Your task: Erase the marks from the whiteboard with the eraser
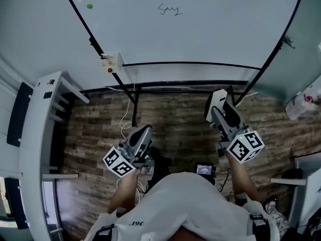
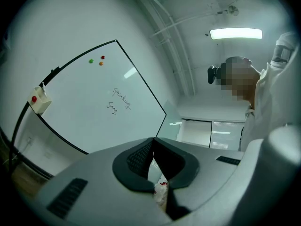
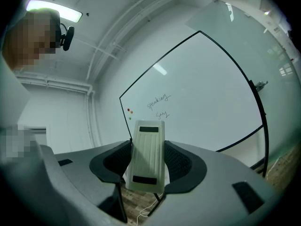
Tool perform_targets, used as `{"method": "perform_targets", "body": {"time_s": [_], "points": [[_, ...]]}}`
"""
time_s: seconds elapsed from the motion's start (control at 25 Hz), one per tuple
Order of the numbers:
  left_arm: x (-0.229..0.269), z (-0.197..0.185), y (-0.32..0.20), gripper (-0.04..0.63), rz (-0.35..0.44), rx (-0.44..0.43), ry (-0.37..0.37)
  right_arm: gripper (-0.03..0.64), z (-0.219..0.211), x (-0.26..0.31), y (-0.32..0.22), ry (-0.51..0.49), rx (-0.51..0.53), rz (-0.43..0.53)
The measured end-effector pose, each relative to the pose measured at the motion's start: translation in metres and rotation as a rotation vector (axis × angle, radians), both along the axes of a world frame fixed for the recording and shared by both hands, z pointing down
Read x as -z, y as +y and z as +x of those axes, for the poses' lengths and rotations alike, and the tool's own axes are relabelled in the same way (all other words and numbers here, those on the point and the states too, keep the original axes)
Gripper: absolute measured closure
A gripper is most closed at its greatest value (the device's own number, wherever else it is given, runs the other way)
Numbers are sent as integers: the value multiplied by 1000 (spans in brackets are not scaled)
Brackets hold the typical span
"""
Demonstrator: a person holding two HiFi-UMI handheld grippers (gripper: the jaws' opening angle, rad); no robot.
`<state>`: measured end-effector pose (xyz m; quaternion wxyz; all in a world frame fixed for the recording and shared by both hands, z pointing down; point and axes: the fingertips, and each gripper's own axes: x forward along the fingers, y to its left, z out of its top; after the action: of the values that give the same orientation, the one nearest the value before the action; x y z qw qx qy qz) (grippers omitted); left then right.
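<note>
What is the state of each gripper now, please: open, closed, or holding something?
Left gripper: closed, with nothing between its jaws.
Right gripper: closed on the eraser.

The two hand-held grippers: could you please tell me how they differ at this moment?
The right hand-held gripper clamps the eraser; the left hand-held gripper is shut on nothing. The right reaches nearer the whiteboard than the left. Both face the whiteboard, clear of it.

In my left gripper view, a long lamp (image 2: 235,33) shines upper right and glints on the whiteboard (image 2: 89,107). The corners go dark.
</note>
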<state>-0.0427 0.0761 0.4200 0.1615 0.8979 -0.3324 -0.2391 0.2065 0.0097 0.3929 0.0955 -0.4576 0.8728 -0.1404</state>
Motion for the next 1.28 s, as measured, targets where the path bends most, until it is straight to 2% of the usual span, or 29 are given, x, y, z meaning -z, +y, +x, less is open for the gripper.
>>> {"method": "perform_targets", "body": {"time_s": [0.32,0.76,1.28], "points": [[8,-28,-70,589,22,-48,12,377,-31,6,-56,40,-29,15],[27,-97,-175,589,31,-80,9,377,-102,26,-149,36,-65,34],[24,-162,-221,589,19,-100,23,377,-164,35,-198,43,-126,51]]}}
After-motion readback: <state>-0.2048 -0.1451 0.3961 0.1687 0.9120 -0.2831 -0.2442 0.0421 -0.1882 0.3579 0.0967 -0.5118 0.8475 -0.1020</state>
